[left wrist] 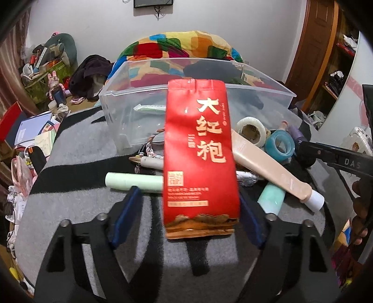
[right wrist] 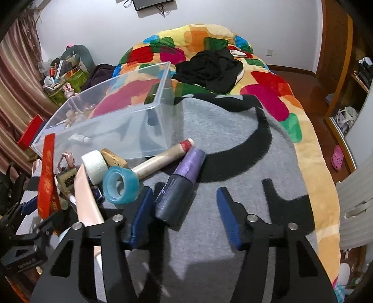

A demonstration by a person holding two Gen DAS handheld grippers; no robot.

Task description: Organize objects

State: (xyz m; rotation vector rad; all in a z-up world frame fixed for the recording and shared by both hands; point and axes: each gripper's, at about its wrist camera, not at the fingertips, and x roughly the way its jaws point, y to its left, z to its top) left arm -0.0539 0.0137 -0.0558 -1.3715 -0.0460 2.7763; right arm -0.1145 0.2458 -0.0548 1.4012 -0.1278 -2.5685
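Left wrist: clear bin holds one small tube; both tools released.

1. A multicoloured patchwork quilt covers the far part of the bed, beyond a grey and black blanket.
2. A heap of black clothing lies on the quilt.
3. A dark screen hangs on the white wall, with cables dangling below it.
4. A pink clog sits on the wooden floor at the right.
5. Striped curtains hang at the left.
6. A rabbit figurine stands among clutter at the left.
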